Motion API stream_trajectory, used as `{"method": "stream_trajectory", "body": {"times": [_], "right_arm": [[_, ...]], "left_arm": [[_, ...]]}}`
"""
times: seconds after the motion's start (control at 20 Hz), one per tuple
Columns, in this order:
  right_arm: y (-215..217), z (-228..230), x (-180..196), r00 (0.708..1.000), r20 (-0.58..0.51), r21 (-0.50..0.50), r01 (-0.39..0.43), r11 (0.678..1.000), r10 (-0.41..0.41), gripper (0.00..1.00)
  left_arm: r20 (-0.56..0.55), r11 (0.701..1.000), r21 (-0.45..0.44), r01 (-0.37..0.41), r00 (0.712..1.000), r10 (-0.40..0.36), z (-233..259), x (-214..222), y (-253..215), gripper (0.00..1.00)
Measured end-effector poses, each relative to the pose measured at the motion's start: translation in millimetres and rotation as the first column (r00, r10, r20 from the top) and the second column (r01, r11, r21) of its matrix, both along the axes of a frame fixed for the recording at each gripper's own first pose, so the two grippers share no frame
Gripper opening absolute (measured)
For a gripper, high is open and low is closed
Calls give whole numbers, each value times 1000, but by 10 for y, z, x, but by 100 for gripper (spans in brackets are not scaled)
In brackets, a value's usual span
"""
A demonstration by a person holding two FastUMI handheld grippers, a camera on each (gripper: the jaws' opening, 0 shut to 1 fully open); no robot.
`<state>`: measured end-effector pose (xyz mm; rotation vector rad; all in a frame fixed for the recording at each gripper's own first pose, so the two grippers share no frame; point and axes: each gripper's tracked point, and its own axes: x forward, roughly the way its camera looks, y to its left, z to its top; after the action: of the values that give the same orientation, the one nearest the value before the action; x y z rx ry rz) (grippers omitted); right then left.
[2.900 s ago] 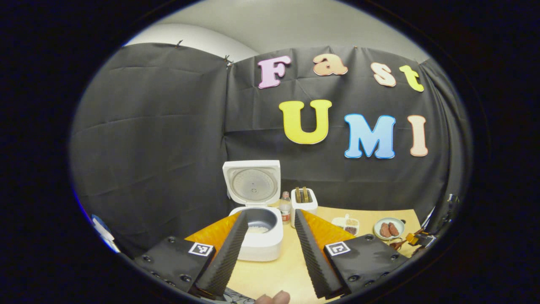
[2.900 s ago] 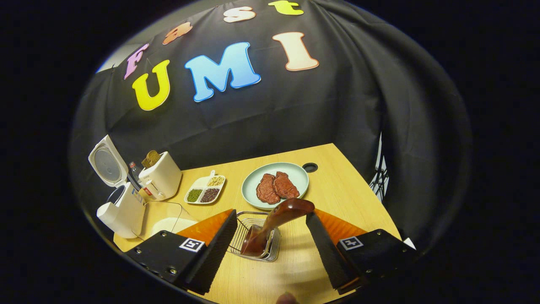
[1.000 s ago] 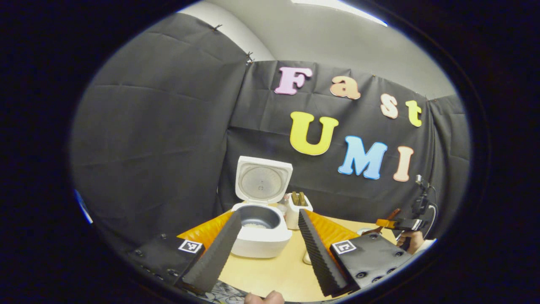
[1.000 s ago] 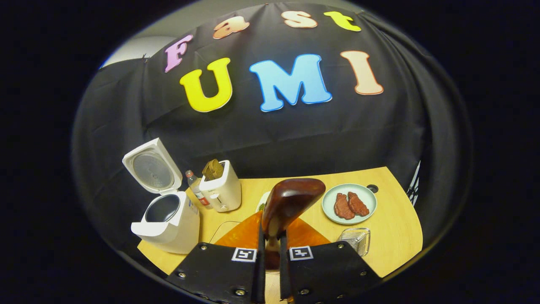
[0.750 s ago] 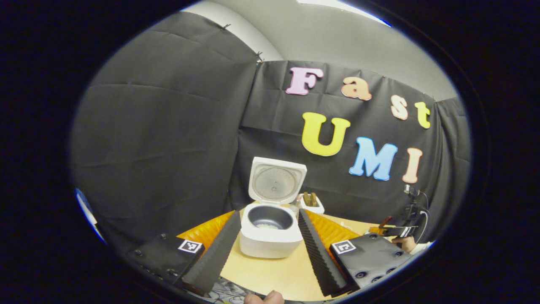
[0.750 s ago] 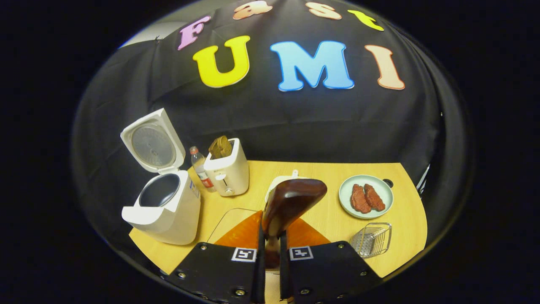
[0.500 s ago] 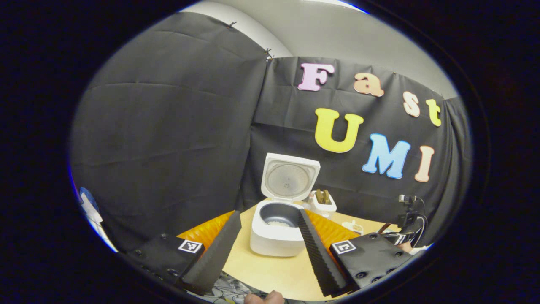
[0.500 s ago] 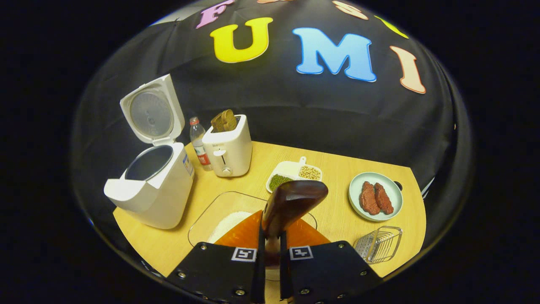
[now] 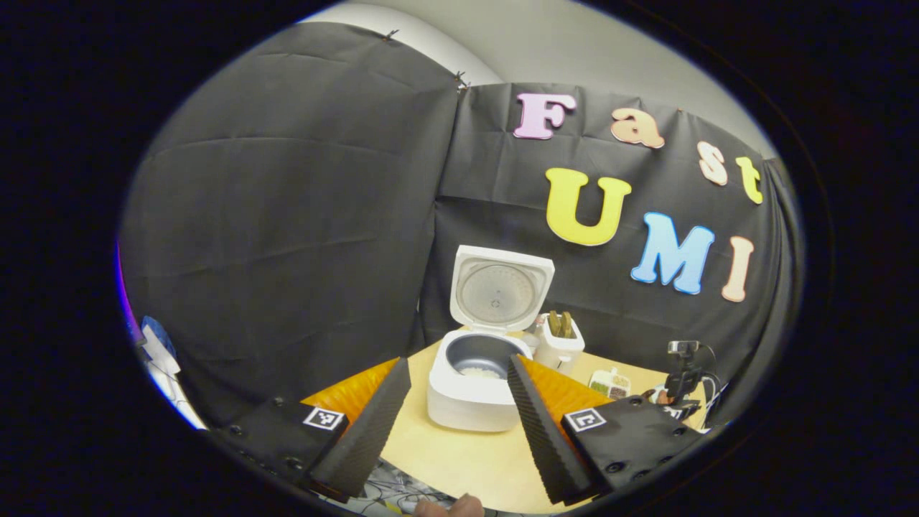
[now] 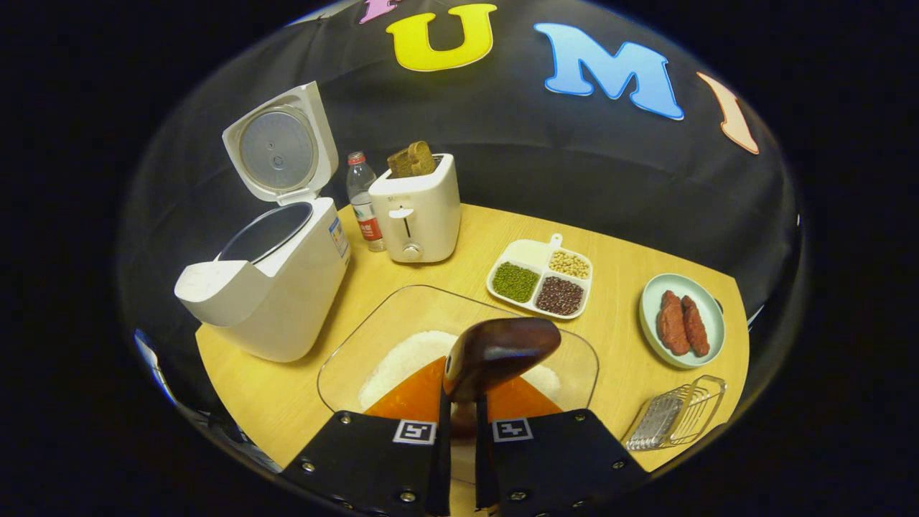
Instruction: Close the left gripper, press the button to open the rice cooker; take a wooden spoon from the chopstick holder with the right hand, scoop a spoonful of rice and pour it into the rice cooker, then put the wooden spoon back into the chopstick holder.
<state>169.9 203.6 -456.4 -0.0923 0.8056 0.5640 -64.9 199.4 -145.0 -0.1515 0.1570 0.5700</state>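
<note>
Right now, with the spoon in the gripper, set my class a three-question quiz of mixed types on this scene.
1. True or false: the rice cooker has its lid shut.
2. The right gripper is shut on: A) the water bottle B) the wooden spoon C) the toaster
3. Fill in: the spoon's bowl hangs over the glass dish holding white ____.

Key: 1 false, the lid stands up. 2 B. 3 rice.

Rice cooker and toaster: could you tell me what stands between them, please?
A small plastic bottle stands between the rice cooker and the toaster, seen in the right gripper view.
</note>
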Motion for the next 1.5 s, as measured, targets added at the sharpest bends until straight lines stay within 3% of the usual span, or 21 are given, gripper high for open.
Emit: {"method": "stream_trajectory", "body": {"times": [0.15,0.2,0.3,0.6,0.65,0.7,0.75,0.8,0.95,1.0,1.05,1.15,1.2,1.25,1.3,1.5], "right_arm": [[154,-5,-62,998,-64,77,30,997,-26,14],[182,3,-59,995,-84,100,52,994,-44,14],[201,15,-30,987,-137,158,106,982,-84,14],[312,104,21,939,-305,333,265,905,-163,14],[301,127,32,933,-315,344,284,895,-176,14],[292,157,56,928,-322,358,302,883,-186,14],[275,186,65,922,-332,372,320,871,-198,14],[250,220,74,918,-341,385,334,860,-203,14],[185,292,88,898,-380,432,386,815,-224,14],[150,326,97,890,-392,444,406,799,-234,14],[106,358,103,887,-392,452,416,789,-243,14],[40,454,101,889,-385,467,419,779,-248,14],[25,510,101,891,-383,481,418,771,-244,14],[20,557,97,891,-384,493,421,762,-243,14],[6,619,106,889,-385,505,427,750,-247,14],[9,916,121,880,-406,572,456,682,-248,14]], "left_arm": [[-4,1000,12,-5,1000,5,-2,22,1,91],[-4,1000,16,-7,1000,7,10,7,3,96],[0,1000,16,-11,1000,11,36,-17,10,91],[-2,1000,24,-19,1000,19,63,-103,85,90],[1,999,31,-21,1000,21,85,-125,98,95],[4,999,35,-21,1000,21,97,-143,108,91],[5,999,36,-21,1000,21,96,-153,112,95],[6,999,34,-19,1000,19,98,-157,115,91],[9,1000,24,-7,1000,7,82,-167,102,91],[9,1000,23,-1,1000,1,83,-162,87,96],[10,1000,25,5,1000,-5,70,-151,73,91],[10,999,32,14,1000,-15,84,-149,53,96],[12,999,32,19,1000,-19,83,-145,44,91],[12,999,30,23,1000,-24,91,-145,33,96],[13,999,28,29,999,-29,76,-133,28,93],[17,998,31,50,999,-51,101,-128,33,91]]}}
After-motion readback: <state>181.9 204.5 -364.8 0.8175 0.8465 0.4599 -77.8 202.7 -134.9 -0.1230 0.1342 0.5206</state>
